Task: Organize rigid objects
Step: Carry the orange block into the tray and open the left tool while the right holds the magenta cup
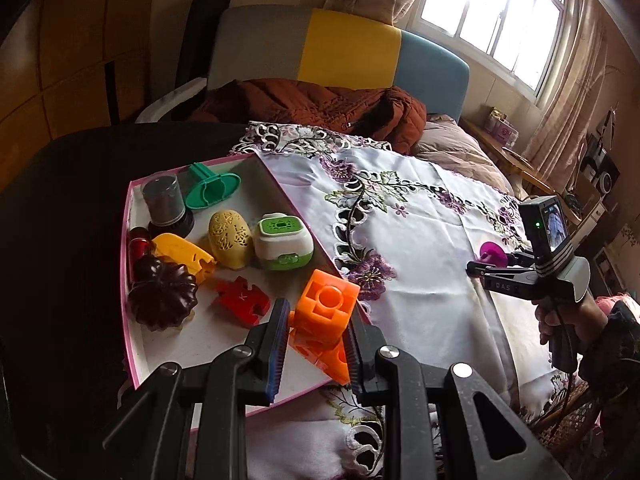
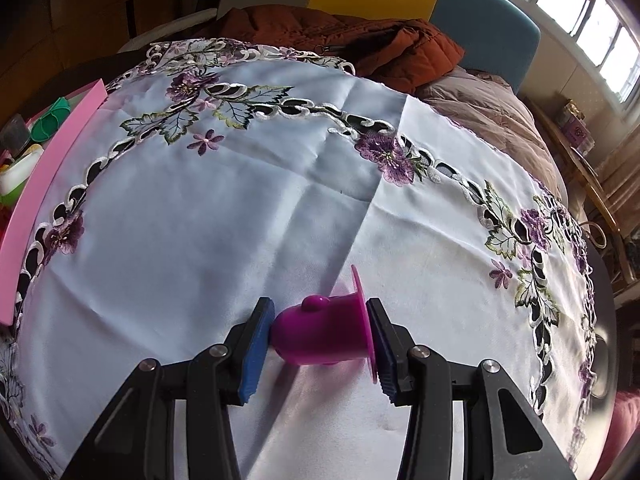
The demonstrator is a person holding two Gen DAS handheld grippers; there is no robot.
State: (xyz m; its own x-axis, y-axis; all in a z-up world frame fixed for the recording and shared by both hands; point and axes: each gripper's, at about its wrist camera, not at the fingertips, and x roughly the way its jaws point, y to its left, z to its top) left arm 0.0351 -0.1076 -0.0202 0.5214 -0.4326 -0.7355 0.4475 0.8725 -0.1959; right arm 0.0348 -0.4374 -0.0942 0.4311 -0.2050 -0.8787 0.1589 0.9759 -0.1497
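the left gripper [image 1: 318, 334] tilts downward over the near corner of the pink-edged tray [image 1: 132, 280], its jaws closed tight on an orange block [image 1: 326, 312] that sits between the blue pads, above the tray's floor and near edge. whether the block rests on the tray i cannot tell. further in the tray lie a red puzzle piece [image 1: 240, 300], a dark fluted mould [image 1: 162, 298], a yellow wedge [image 1: 182, 256], a pale yellow carved egg [image 1: 230, 238] and a green-and-white box [image 1: 282, 242].

over on the embroidered cloth [image 2: 240, 200], the right gripper [image 2: 320, 338] points steeply down, held by a hand [image 1: 560, 320] at the table's right side. its jaws are partly closed on a purple flanged piece [image 2: 320, 332], one pad against the rounded end, the other against the flange, just over the cloth.
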